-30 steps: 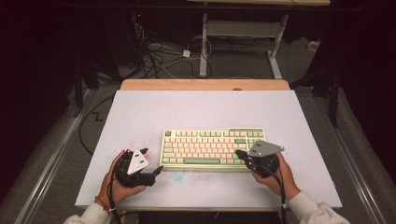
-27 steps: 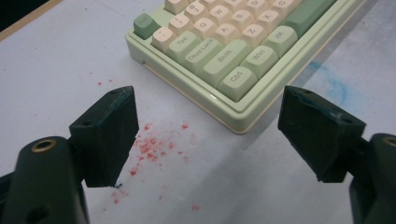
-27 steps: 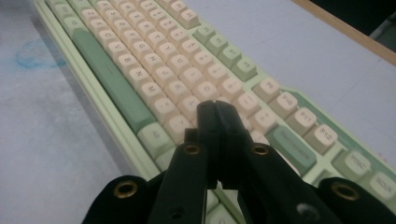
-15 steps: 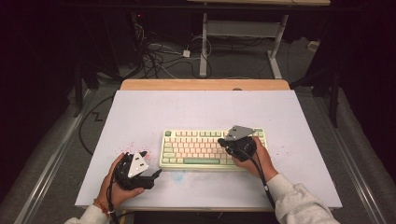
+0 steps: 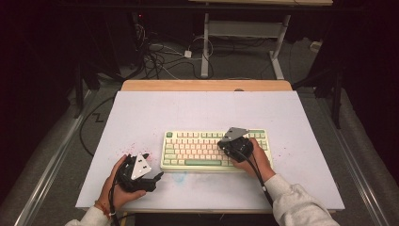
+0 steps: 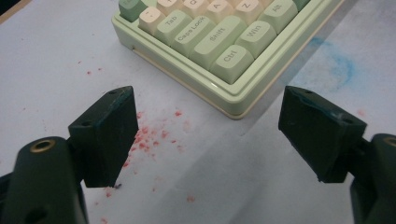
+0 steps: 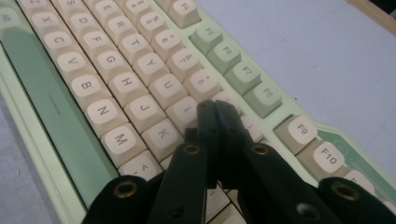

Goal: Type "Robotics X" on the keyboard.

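With jaws pressed together and empty, the right gripper (image 7: 215, 109) is hovering mid-frame over the keyboard (image 7: 116, 88), probably needing a short press onto a key next, while the left gripper (image 6: 205, 135) is idling wide open

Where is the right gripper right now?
In the high view the right gripper hovers over the right half of the green and cream keyboard. Its own view shows its jaws shut, tips above the keys near I and K.

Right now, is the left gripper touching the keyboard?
Apart. The left gripper view shows the left gripper with jaws wide open, and bare table between them and the keyboard corner.
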{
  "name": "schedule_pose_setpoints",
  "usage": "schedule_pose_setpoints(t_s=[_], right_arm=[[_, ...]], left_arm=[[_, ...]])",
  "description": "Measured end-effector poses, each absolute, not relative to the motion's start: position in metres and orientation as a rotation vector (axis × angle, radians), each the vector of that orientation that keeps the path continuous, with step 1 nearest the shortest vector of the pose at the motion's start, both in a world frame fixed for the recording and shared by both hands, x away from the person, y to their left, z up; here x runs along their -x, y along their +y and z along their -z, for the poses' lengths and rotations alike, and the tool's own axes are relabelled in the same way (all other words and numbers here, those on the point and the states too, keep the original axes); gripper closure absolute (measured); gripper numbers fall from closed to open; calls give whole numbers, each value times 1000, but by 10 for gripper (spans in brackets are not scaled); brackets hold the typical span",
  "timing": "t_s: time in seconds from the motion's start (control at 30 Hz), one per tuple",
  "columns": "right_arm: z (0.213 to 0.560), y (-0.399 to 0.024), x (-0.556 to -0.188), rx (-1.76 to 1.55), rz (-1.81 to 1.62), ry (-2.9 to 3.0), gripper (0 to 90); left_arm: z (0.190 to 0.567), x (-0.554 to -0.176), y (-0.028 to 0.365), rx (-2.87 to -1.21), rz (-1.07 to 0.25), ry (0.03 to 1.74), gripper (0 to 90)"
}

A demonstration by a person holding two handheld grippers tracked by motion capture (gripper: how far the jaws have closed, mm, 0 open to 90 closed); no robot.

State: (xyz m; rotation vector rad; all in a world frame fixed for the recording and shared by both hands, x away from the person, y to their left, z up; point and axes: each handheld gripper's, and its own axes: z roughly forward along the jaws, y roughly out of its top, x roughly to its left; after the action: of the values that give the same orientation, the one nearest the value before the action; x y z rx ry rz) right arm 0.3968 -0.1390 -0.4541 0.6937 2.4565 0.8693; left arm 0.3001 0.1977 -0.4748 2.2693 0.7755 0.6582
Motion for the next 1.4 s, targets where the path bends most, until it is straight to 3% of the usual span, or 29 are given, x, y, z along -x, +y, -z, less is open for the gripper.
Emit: schedule_pose_setpoints(t_s=[0.63, 0.9, 1.03, 1.27, 1.4], right_arm=[[438, -148, -388, -681, -1001, 2402, 884], [431, -156, -382, -685, -1047, 2370, 835], [426, -160, -376, -670, -1078, 2348, 744], [423, -167, -364, -638, -1124, 2305, 480], [425, -172, -357, -621, -1124, 2281, 377]], left_arm=[[475, -303, 196, -2286, -657, 771, 188], [475, -303, 193, -2294, -653, 765, 188], [475, -303, 194, -2294, -651, 766, 188], [473, -302, 194, -2279, -651, 772, 196], [473, -301, 194, -2270, -647, 782, 206]])
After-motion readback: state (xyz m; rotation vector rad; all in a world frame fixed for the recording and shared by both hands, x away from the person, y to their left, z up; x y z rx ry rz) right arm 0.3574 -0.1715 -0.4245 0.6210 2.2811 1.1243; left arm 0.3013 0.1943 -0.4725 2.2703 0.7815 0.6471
